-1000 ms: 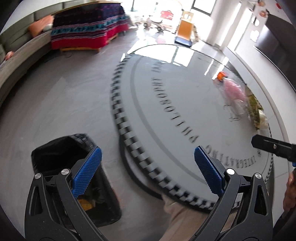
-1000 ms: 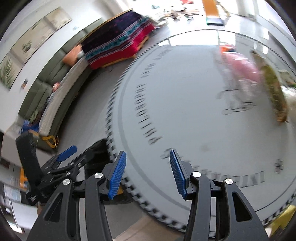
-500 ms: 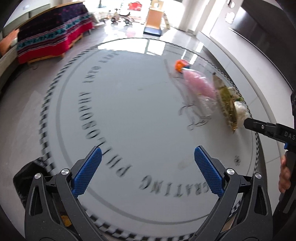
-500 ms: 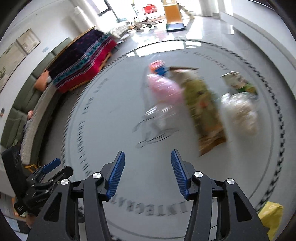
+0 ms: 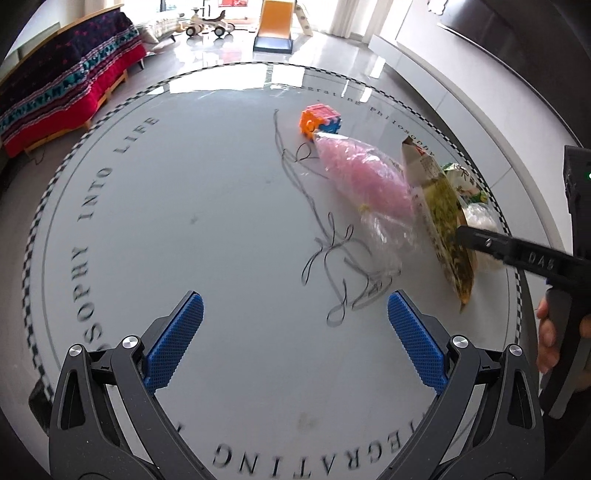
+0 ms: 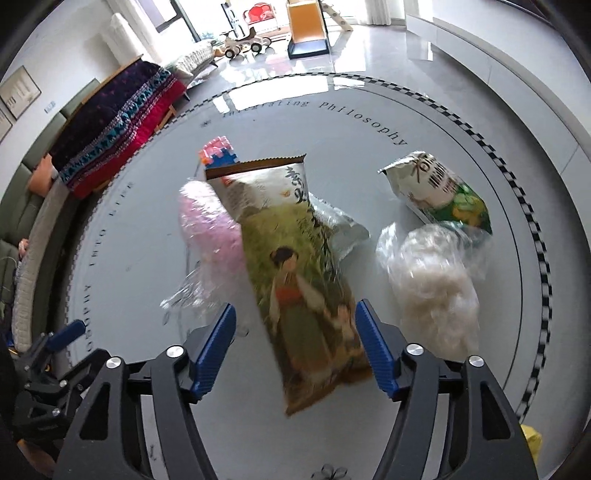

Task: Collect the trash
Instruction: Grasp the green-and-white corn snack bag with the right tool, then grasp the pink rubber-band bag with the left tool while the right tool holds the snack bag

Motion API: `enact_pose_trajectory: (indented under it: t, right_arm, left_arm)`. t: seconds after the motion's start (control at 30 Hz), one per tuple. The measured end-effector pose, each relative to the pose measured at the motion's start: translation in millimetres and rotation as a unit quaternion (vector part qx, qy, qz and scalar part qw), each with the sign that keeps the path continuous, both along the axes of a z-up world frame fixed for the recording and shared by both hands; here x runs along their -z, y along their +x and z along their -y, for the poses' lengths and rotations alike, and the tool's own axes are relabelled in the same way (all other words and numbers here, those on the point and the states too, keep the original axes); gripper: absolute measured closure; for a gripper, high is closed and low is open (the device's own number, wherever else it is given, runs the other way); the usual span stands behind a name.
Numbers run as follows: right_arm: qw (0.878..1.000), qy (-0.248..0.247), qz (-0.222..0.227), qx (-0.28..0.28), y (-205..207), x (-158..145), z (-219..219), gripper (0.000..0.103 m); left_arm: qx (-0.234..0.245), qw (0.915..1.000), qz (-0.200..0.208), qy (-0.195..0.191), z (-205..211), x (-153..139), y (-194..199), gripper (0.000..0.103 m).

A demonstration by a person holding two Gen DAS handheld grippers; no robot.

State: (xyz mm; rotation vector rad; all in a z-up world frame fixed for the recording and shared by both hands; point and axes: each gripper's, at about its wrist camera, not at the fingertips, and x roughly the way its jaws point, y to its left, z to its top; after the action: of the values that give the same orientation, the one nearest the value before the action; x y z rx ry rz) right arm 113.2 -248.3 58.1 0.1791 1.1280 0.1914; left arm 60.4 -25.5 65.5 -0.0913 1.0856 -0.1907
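On the round grey table (image 5: 184, 206) lies a long green snack bag (image 6: 306, 295), lengthwise toward me. My right gripper (image 6: 295, 343) hovers over its near end with the jaws opening; the bag shows between the blue pads (image 6: 218, 347), which do not press it. A pink-filled clear bag (image 6: 210, 229) lies to its left, and a clear bag of white stuff (image 6: 432, 280) and a green-white snack bag (image 6: 436, 188) to its right. My left gripper (image 5: 295, 332) is open and empty over bare table, short of the pink bag (image 5: 365, 181).
A small orange, pink and blue toy block (image 5: 319, 122) sits behind the bags. A yellow item (image 6: 532, 439) lies at the table's near right edge. On the floor beyond are a bench with red patterned cloth (image 5: 62, 92), a sofa and a toy slide (image 5: 275, 22).
Both grippers have swept from the black bin at the table's edge across the table to the trash pile. The right jaws have widened; the left stayed open.
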Motion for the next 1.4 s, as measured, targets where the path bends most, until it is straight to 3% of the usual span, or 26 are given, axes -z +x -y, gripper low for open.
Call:
enact_pose_trajectory:
  t: [0.3,0.4,0.43,0.83,0.97,1.1,1.3,1.4]
  right_arm:
    - [1.0,-0.016,-0.009,-0.018,26,21,-9,0.031]
    - [1.0,-0.003,-0.01,-0.025,29,20,-10,0.055]
    - [1.0,-0.004,-0.005,-0.023,28,17,-10,0.058]
    - [0.999,0.03,0.031,0.014,24,-16,25,0.059]
    - [0.999,0.035,0.027,0.019,24,-14,30,0.059]
    - [0.999,0.034,0.027,0.024,24,-13,33,0.058]
    - [0.999,0.034,0.025,0.025,22,-10,31,0.058]
    - [0.999,0.034,0.024,0.024,19,-11,28,0.058]
  left_arm:
    - [-0.028,0.9994,-0.02,-0.004,10,9,55,0.006]
    - [-0.035,0.999,-0.026,-0.008,15,9,64,0.006]
    - [-0.04,0.9988,-0.026,-0.01,17,9,67,0.006]
    - [-0.061,0.9954,-0.058,-0.045,56,19,120,0.006]
    - [-0.058,0.9954,-0.07,-0.028,71,31,131,0.006]
    - [-0.036,0.9973,-0.059,0.024,88,41,139,0.006]
    - [-0.012,0.998,-0.059,0.022,95,50,142,0.02]
    - [0.004,0.9984,-0.057,0.005,94,51,140,0.041]
